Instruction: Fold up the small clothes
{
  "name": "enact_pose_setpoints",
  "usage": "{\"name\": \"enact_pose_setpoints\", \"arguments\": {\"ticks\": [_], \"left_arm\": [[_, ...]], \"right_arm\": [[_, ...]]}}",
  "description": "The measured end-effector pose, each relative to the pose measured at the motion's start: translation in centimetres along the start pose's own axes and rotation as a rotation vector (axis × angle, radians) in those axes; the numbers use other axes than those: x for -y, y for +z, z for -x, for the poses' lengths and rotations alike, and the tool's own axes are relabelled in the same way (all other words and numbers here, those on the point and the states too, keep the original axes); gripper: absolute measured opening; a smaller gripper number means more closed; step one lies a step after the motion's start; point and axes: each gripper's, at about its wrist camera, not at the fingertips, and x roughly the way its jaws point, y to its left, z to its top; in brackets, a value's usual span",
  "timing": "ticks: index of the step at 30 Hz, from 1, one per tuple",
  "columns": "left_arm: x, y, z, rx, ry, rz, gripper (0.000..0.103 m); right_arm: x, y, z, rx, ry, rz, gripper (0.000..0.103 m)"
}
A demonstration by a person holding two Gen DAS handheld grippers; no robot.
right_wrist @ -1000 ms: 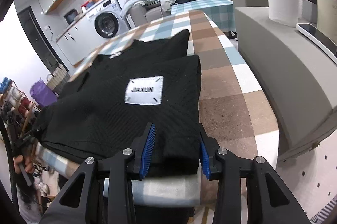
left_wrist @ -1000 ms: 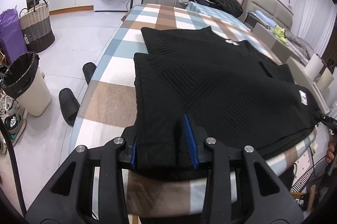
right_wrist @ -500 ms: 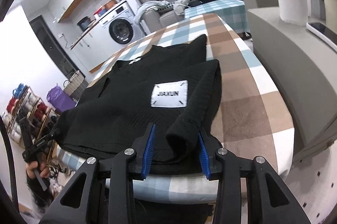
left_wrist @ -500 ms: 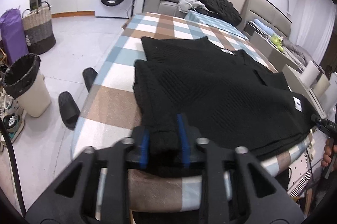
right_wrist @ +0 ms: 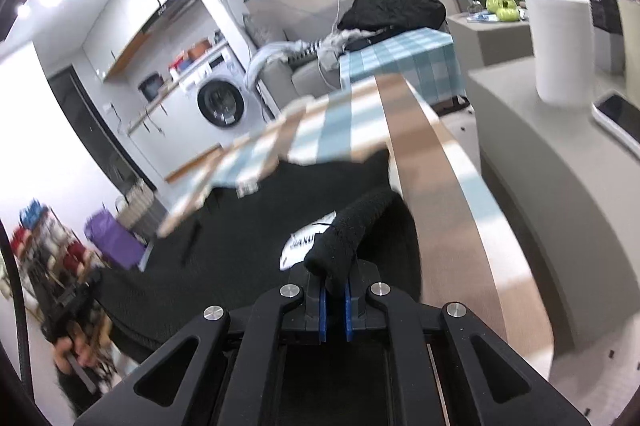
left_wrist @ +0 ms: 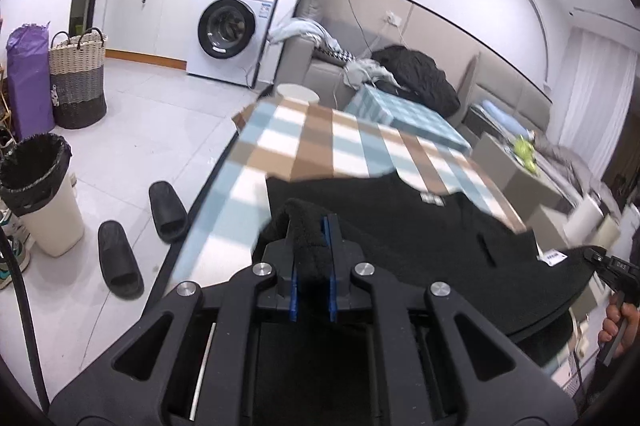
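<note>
A black knit sweater (left_wrist: 420, 246) lies on the checked table (left_wrist: 320, 142). My left gripper (left_wrist: 311, 262) is shut on the sweater's near left hem corner and holds it lifted off the table. My right gripper (right_wrist: 335, 286) is shut on the sweater (right_wrist: 240, 238) at the near right hem corner, also lifted; the white label (right_wrist: 304, 246) curls just beyond it. The hem hangs stretched between both grippers. The right gripper also shows at the right edge of the left wrist view (left_wrist: 612, 266).
Left of the table: a bin with a black liner (left_wrist: 40, 190), two black slippers (left_wrist: 144, 234), a woven basket (left_wrist: 78, 78), a washing machine (left_wrist: 232, 30). Right: a grey bench (right_wrist: 540, 162) with a paper roll (right_wrist: 560, 46) and a phone. A sofa with clothes is beyond.
Both grippers have closed fully on the hem corners and risen, lifting the near edge of the sweater off the table and carrying it toward the far end.
</note>
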Motion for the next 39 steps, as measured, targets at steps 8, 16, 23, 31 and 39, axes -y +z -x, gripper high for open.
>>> {"name": "enact_pose_setpoints", "arguments": {"ticks": [8,16,23,31,39], "left_arm": [[-1.7,1.0,-6.4,-0.091,0.051,0.011,0.007],[-1.5,-1.8,-9.2,-0.183,0.093,-0.028,0.007],[-1.1,0.1,-9.5,-0.167,0.075,-0.002,0.007],[0.0,5.9,-13.6,-0.155,0.032,0.023,0.007],[-1.3,8.5,-21.0,-0.322,0.026,0.09,0.017]], "right_arm": [[-0.5,0.7,-3.7,-0.026,-0.079,0.071,0.006],[4.1,-3.1,-7.1,-0.182,-0.069,-0.067,0.006],[3.6,-0.8,-6.3,-0.149,0.02,-0.099,0.006],[1.8,5.6,-9.0,-0.109,0.011,-0.08,0.006],[4.1,10.7,-15.9,-0.161,0.037,-0.254,0.05]]}}
